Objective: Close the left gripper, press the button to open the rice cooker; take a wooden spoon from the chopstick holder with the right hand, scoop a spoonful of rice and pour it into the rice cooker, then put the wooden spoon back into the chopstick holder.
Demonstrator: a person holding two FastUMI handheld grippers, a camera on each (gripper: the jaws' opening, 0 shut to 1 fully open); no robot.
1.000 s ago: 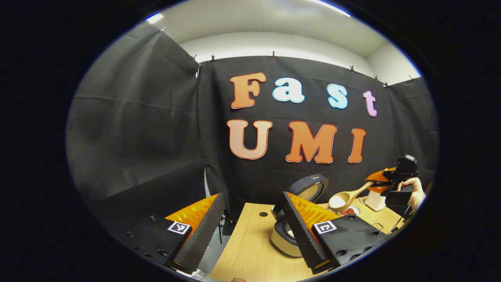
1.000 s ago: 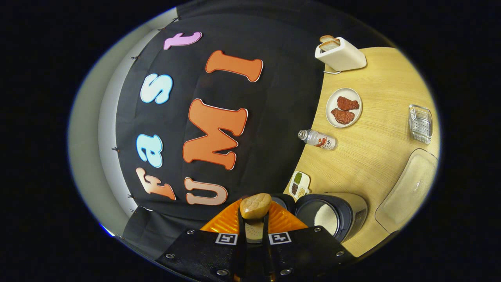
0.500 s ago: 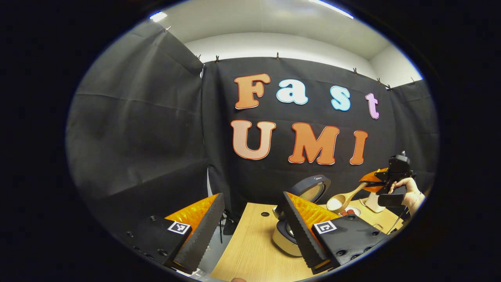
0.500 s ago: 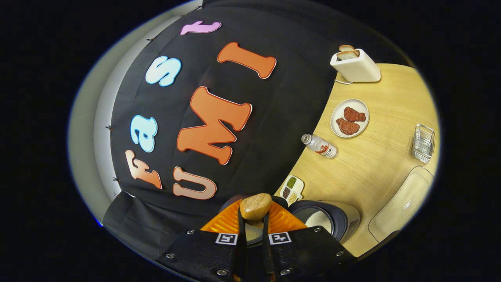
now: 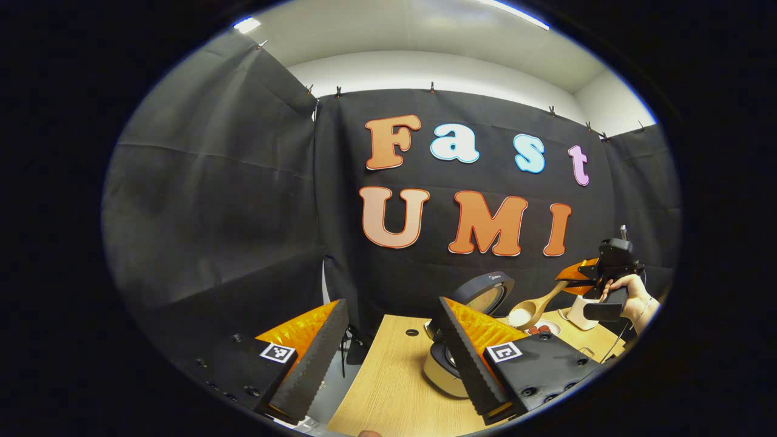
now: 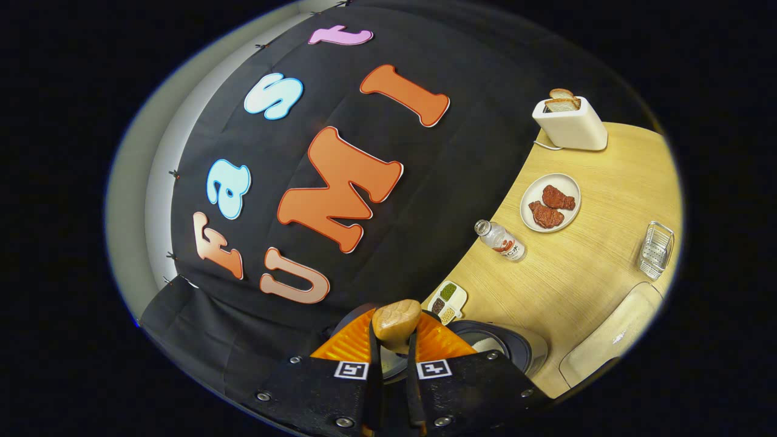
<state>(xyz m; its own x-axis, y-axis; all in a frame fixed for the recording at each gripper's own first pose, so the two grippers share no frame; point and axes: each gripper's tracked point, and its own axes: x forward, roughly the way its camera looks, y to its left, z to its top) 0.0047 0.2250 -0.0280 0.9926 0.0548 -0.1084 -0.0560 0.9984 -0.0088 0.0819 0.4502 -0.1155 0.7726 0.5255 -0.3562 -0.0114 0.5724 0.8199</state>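
Rice cooker (image 5: 452, 364) stands near the table's (image 5: 388, 388) left end, lid (image 5: 485, 290) raised and leaning back toward the booth wall. In the left gripper view the left gripper (image 5: 391, 352) hangs with its fingers spread wide and nothing between them; its right finger (image 5: 467, 358) overlaps the cooker body in the picture, and whether they touch cannot be told. Bare tabletop lies to the left of the cooker, with a small round hole (image 5: 412, 332) near the back edge.

Farther right in that view, a hand (image 5: 631, 294) holds the right gripper (image 5: 576, 280) above the table. It pinches the handle of the wooden spoon (image 5: 537, 306), whose bowl carries a white heap of rice (image 5: 522, 315) and sits beside the raised lid, above and right of the pot.

In the right gripper view the camera is rolled, so the table runs up the right side. The gripper's fingers are pressed together on the spoon handle, whose rounded end (image 6: 396, 320) stands up between them. The cooker's open pot (image 6: 495, 346) lies just right of the fingers, white rice visible inside. A divided dish of grains (image 6: 448, 301) sits by the back edge close to the cooker. Beyond it come a small bottle (image 6: 501, 240) on its side, a plate (image 6: 567, 185) with two pieces of meat, and a toaster (image 6: 570, 124) with bread at the far end. A wire basket (image 6: 655, 258) and a clear tray (image 6: 613, 340) occupy the front edge, with open tabletop between them and the plate.
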